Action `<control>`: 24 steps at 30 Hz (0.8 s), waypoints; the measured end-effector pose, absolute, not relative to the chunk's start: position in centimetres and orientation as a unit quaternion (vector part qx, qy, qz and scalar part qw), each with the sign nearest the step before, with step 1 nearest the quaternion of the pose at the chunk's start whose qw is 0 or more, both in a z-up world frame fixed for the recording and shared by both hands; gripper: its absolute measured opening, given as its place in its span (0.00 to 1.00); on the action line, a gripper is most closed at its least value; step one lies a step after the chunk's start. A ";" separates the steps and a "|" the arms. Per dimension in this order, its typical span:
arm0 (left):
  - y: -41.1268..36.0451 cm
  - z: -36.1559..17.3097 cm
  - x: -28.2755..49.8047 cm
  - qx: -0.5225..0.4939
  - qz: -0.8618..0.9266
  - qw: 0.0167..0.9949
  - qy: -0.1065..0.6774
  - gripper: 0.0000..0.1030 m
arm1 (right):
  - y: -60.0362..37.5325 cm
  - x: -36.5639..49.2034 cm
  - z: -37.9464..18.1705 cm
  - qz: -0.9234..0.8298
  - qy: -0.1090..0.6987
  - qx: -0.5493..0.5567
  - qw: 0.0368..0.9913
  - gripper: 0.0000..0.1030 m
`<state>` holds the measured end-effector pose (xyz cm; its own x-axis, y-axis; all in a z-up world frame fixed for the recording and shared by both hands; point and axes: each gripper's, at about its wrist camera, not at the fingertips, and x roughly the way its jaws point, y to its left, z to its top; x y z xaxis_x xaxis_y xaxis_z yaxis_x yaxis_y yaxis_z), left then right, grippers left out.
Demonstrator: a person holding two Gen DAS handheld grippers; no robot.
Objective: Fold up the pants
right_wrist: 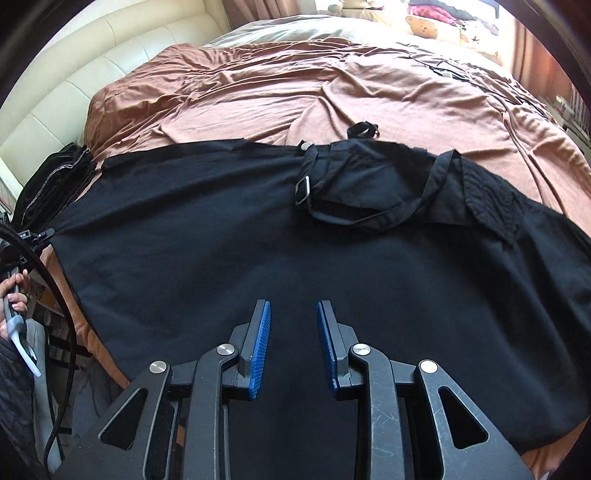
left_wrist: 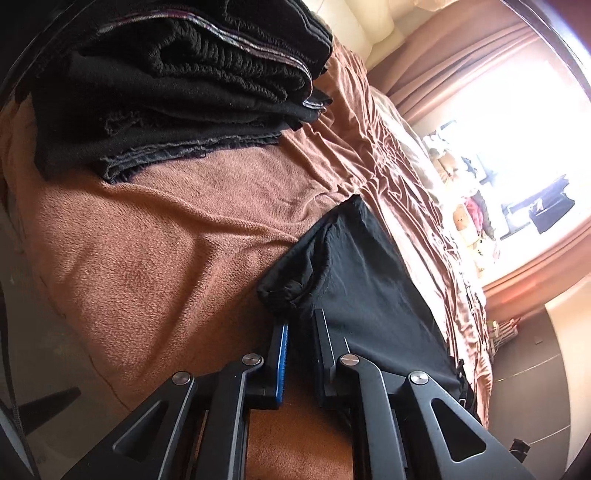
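Note:
Black pants (right_wrist: pixel 184 240) lie spread across the brown blanket (right_wrist: pixel 295 85) of a bed, waistband to the right with a strap and metal buckle (right_wrist: pixel 303 188) on top. My right gripper (right_wrist: pixel 293 306) hovers over the middle of the cloth, blue pads apart, and I see no fold between them. My left gripper (left_wrist: pixel 300 319) is shut on a bunched corner of the pants (left_wrist: pixel 362 277) at the leg end. In the right wrist view the cloth is drawn to a point at the left gripper (right_wrist: pixel 33 236).
A stack of folded dark clothes (left_wrist: pixel 177 85) sits on the blanket (left_wrist: pixel 166 240) beyond the leg end, near the cream headboard (right_wrist: pixel 92 62). A person's hand (right_wrist: pixel 14 291) and a black cable (right_wrist: pixel 66 314) are at the left bed edge. Stuffed toys (right_wrist: pixel 421 26) lie at the far side.

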<state>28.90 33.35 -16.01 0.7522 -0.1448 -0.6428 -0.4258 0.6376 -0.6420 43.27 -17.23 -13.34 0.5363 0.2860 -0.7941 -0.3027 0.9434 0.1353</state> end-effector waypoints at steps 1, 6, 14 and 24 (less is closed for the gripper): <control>33.5 -15.8 28.7 -0.415 0.084 0.839 0.341 0.12 | -16.9 42.9 -13.7 0.168 0.454 -0.007 0.875 0.23; 34.5 -15.5 28.1 -0.422 0.080 0.834 0.346 0.14 | -16.1 41.4 -14.7 0.168 0.459 0.014 0.872 0.23; 33.6 -17.1 28.2 -0.432 0.059 0.821 0.368 0.52 | -15.9 39.0 -14.7 0.159 0.436 0.055 0.884 0.23; 33.0 -19.1 30.8 -0.446 0.056 0.804 0.390 0.52 | -15.9 37.2 -15.2 0.132 0.408 0.100 0.898 0.23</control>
<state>30.79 33.01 -19.09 0.6898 -0.2575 -0.6767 -0.4373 0.5967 -0.6728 37.18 -15.90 -15.24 0.6326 0.3176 -0.7064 -0.1549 0.9455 0.2863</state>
